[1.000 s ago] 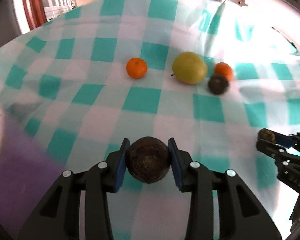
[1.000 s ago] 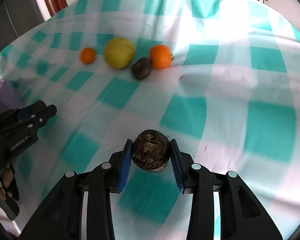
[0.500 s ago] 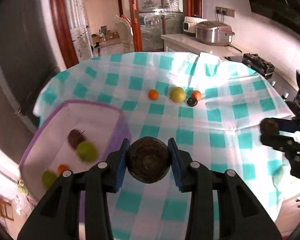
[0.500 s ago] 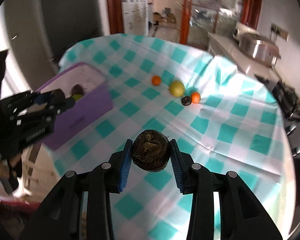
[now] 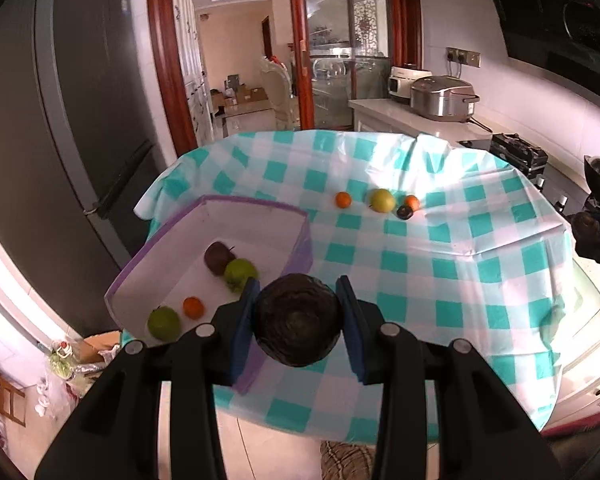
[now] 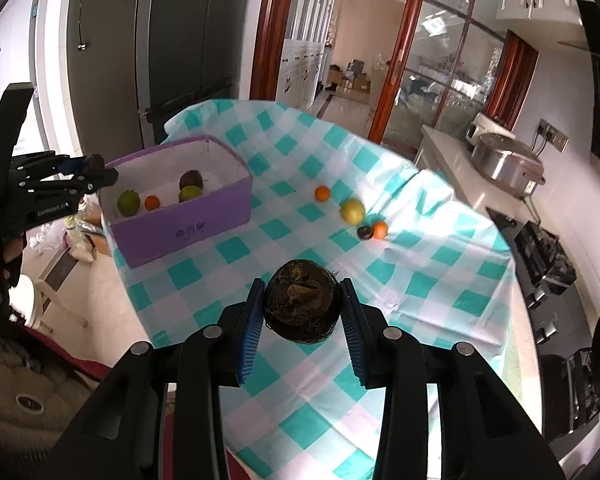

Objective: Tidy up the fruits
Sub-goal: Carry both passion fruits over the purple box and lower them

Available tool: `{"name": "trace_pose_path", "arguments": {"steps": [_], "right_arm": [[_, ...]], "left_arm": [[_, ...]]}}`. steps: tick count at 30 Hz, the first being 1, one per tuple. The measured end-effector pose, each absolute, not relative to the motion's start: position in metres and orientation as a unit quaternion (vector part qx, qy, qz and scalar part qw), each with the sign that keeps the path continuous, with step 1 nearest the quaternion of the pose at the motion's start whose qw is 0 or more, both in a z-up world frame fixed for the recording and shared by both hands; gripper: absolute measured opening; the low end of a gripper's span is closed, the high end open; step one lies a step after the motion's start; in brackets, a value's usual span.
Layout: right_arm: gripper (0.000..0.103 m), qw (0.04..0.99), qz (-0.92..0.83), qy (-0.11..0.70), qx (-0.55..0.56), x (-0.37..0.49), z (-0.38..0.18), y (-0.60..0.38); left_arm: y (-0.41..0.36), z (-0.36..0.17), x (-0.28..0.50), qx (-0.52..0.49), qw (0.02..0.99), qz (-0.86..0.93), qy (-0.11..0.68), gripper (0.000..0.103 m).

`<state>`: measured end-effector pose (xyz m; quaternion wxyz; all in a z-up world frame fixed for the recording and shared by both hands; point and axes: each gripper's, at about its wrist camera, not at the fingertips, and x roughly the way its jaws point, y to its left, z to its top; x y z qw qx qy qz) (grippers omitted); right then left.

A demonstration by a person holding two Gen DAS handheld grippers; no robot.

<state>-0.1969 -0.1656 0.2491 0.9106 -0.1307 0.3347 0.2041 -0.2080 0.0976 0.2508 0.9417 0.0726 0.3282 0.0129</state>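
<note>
In the left wrist view, the left gripper [image 5: 299, 320] sat low in the centre of the frame, its blue-padded fingers [image 5: 244, 330] closed on a dark round fruit [image 5: 298, 320]. The purple box [image 5: 204, 264] lay at centre left on the checked tabletop [image 5: 440, 280], already holding a dark fruit, two green ones and an orange. Four loose fruits [image 5: 381, 200] waited in a row above centre. The step in hand appeared to be the carry to the box; the next move would call for bringing the gripper over the open box, lowering it, then letting the fingers part. Compared with a second earlier, the view had drawn back from a close look at the cloth to show the whole kitchen, and the box had come into sight. In the right wrist view, the right gripper [image 6: 300, 316] likewise gripped a rough dark husked fruit [image 6: 302, 306] low in the centre, fingers shut against it. The box sat at centre left, with the left gripper at the left edge beside it. Here too the cloth had receded and the camera had rolled.
</note>
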Motion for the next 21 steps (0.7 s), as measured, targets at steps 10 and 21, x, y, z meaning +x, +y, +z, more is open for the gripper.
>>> {"name": "trace_pose_path", "arguments": {"steps": [10,21], "right_arm": [[0.038,0.859,0.302,0.399,-0.11,-0.107,0.212,-0.081],[0.038,0.758,0.4,0.469,-0.214,0.056,0.161,0.135]], "left_arm": [[0.183,0.208,-0.149,-0.021,0.921,0.079,0.381,0.04],[0.264,0.144,-0.041,-0.069,0.856,0.126,0.497,0.04]]}}
